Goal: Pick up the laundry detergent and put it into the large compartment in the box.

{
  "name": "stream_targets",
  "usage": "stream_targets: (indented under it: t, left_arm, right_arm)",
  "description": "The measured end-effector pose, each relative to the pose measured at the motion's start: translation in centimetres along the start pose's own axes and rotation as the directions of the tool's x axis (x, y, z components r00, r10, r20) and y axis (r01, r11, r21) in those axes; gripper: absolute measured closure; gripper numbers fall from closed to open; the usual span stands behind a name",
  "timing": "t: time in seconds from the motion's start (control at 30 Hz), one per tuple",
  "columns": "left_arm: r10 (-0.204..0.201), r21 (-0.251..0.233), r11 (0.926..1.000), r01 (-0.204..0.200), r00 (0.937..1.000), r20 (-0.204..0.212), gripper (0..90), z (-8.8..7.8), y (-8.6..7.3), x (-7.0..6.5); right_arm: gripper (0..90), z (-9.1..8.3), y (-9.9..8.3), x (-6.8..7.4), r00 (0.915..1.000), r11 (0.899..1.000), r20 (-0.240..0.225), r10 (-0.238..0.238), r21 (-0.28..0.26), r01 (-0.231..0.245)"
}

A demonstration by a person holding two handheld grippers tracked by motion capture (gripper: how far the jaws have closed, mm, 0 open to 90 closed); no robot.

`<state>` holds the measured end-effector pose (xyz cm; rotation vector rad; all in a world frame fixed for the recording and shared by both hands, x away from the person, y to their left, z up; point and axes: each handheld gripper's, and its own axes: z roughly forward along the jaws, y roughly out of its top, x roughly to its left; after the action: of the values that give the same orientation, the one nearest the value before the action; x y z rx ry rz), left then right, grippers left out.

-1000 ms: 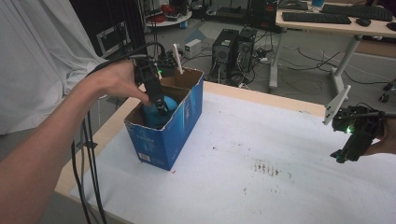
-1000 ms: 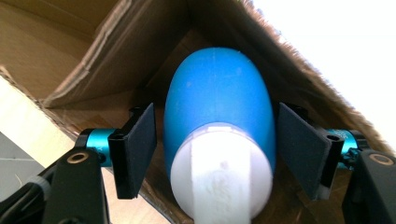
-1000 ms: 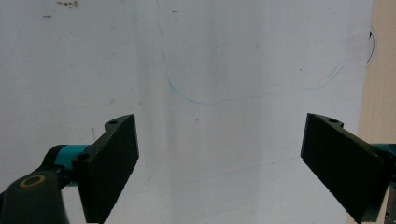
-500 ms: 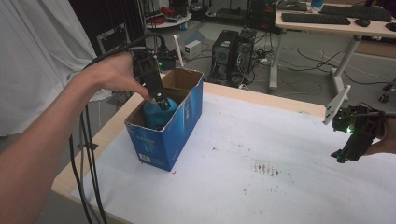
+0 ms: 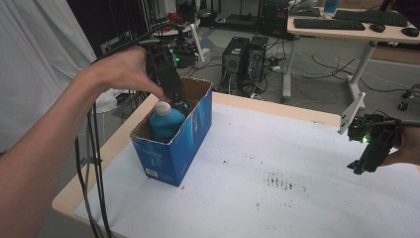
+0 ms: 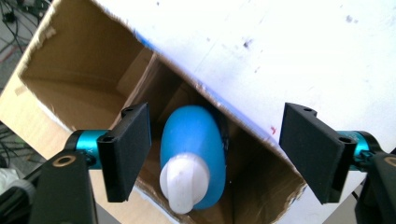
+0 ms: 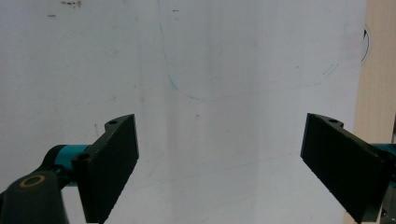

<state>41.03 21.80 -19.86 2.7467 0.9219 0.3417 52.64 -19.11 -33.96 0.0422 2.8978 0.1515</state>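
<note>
A blue bottle with a white cap point(image 5: 165, 120) point(image 6: 192, 163) stands inside an open-topped blue cardboard box point(image 5: 174, 148) point(image 6: 70, 84) at the left of the white table. My left gripper point(image 5: 181, 105) point(image 6: 217, 151) hovers just above the box. Its jaws have just been opening and now stand apart on either side of the bottle without touching it. My right gripper point(image 5: 360, 166) point(image 7: 219, 168) hangs over the table's right edge, open, with bare white tabletop between its jaws.
The white sheet on the table point(image 5: 277, 168) carries dark smudges point(image 5: 280, 181) near the middle. A wooden border point(image 5: 267, 105) shows along the far edge. A white cloth point(image 5: 34, 54) hangs at left. Computer towers point(image 5: 242, 62) and a desk point(image 5: 346, 29) stand beyond the table.
My left gripper has risen out of the box and its jaws have spread, leaving the blue bottle standing inside. The right gripper has stayed where it was.
</note>
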Motion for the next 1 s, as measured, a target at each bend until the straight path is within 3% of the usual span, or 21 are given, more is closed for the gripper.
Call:
stream_targets:
  t: [0.1,0.37,0.63,1.0]
  left_arm:
    - [0.026,-0.002,0.9997,-0.026,0.9997,-0.004,18.7,-0.2,0.8,-0.7]
    - [0.075,-0.012,0.9972,-0.075,0.9972,0.010,17.9,-0.2,2.5,-1.8]
    - [0.137,-0.011,0.9905,-0.137,0.9902,0.028,17.9,0.3,5.2,-3.3]
    - [0.239,0.003,0.9709,-0.239,0.9685,0.072,17.9,2.5,9.1,-6.3]
  right_arm:
    - [10.5,-0.1,0.0,0.0,1.0000,1.000,0.003,0.000,0.002,0.000]
    - [10.5,-0.3,-0.2,0.1,1.0000,1.000,0.009,0.003,0.002,-0.003]
    - [10.5,-0.6,-0.1,0.1,0.9999,1.000,0.012,0.004,-0.007,-0.003]
    - [10.5,-0.6,0.1,0.2,0.9999,1.000,0.014,0.004,-0.013,-0.004]
